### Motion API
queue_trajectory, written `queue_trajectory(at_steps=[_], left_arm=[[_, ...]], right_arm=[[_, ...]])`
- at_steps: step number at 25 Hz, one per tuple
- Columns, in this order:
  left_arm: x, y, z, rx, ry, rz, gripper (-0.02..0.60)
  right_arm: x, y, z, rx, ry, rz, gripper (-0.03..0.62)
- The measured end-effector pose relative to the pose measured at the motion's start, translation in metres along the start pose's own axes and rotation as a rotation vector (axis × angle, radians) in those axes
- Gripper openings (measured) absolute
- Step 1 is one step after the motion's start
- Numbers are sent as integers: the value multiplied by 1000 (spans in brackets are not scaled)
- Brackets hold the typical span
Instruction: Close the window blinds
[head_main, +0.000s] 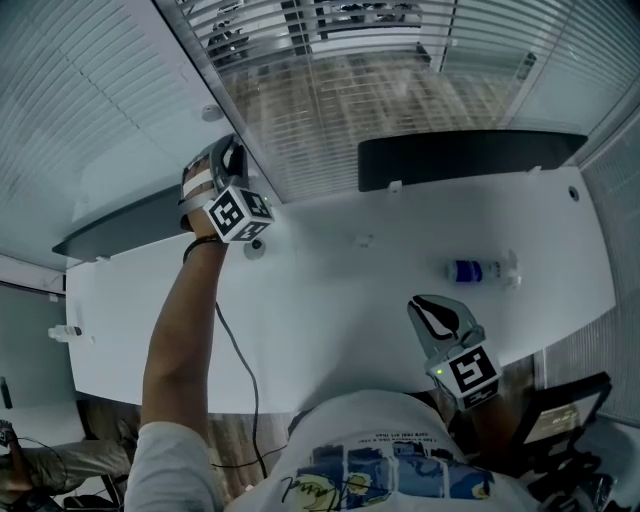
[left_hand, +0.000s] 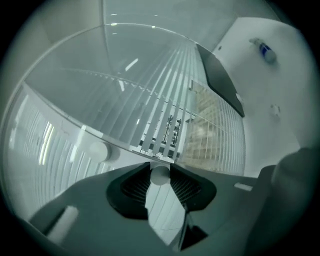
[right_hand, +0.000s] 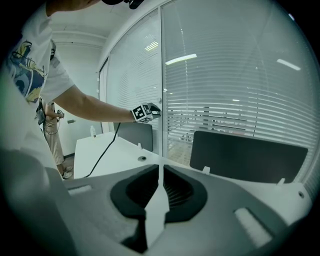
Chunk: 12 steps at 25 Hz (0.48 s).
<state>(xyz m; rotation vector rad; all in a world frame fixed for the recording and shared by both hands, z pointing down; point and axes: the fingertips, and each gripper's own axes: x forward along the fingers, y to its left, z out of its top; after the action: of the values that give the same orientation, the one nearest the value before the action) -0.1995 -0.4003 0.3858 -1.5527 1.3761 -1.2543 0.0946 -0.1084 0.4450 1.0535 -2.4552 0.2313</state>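
Left jaws: the left gripper (head_main: 237, 158), raised to the window frame, pinches a small round white knob (left_hand: 160, 175) between its tips.
Right jaws: the right gripper (right_hand: 160, 172) holds them pressed together with nothing between, low over the near edge of the desk.
Blinds: white horizontal slatted window blinds (head_main: 330, 100) hang behind the glass just past the knob, with their slats tilted apart so the scene beyond shows through.
Desk: a long white desk (head_main: 330, 300) runs under the window.
On the desk: a blue and white bottle (head_main: 478, 271) lies on its side, apart from both grippers; a black flat panel (head_main: 470, 158) stands at the far edge.
Cable: a thin black cable (head_main: 235, 350) trails below the left arm.
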Motion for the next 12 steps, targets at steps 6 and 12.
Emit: queue_trajectory(at_steps=[6, 12], left_arm=[[-1, 11, -5, -439, 20, 8, 127], [-3, 19, -12, -848, 12, 5, 127]], right_arm=[[1, 3, 11, 30, -25, 15, 18], [1, 2, 5, 0, 3, 7, 18]])
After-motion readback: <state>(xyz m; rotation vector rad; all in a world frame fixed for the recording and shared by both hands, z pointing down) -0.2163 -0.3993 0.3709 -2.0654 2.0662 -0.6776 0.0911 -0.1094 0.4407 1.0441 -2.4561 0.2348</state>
